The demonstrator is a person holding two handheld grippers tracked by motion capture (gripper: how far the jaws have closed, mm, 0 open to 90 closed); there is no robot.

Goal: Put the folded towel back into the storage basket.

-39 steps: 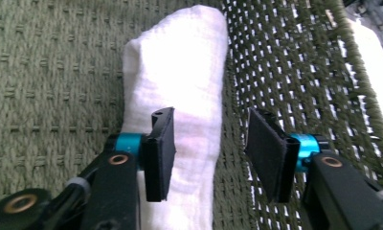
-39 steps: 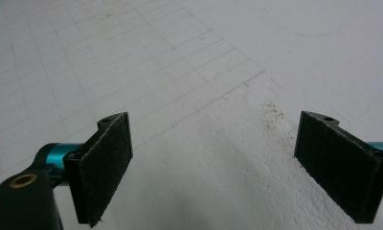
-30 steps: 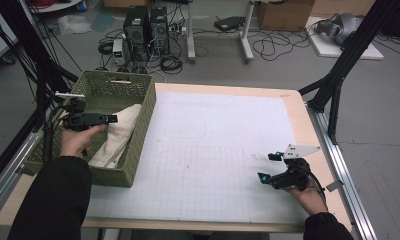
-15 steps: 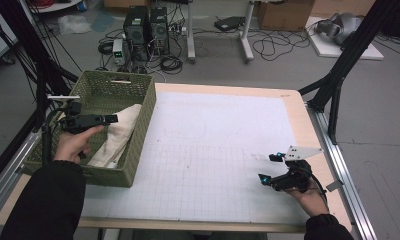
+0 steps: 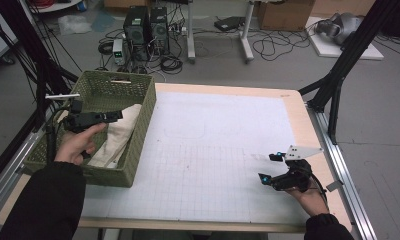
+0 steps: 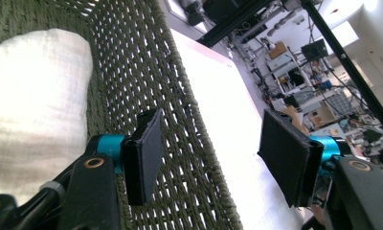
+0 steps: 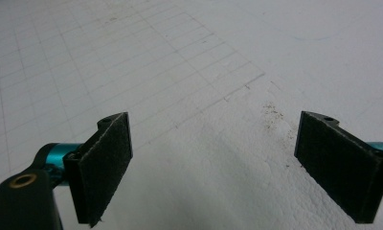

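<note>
A cream cloth (image 5: 119, 131) lies folded inside a green woven basket (image 5: 138, 95) at the table's left. My left gripper (image 5: 115, 115) hovers over the basket, above the cloth, pointing toward the basket's right wall. In the left gripper view its jaws (image 6: 208, 158) stand wide apart; they have just been opening, and nothing is between them. The cloth (image 6: 31, 105) sits off to their left and the basket wall (image 6: 146, 72) lies ahead. My right gripper (image 5: 268, 167) rests low at the front right of the table, open, its jaws (image 7: 213, 167) spanning bare mat.
A white gridded mat (image 5: 213, 150) covers most of the wooden tabletop. Black frame struts (image 5: 338, 75) rise at the table's right and left sides. Computers, cables and boxes sit on the floor beyond the far edge.
My left hand has shifted slightly over the basket. The right hand and its gripper have stayed still.
</note>
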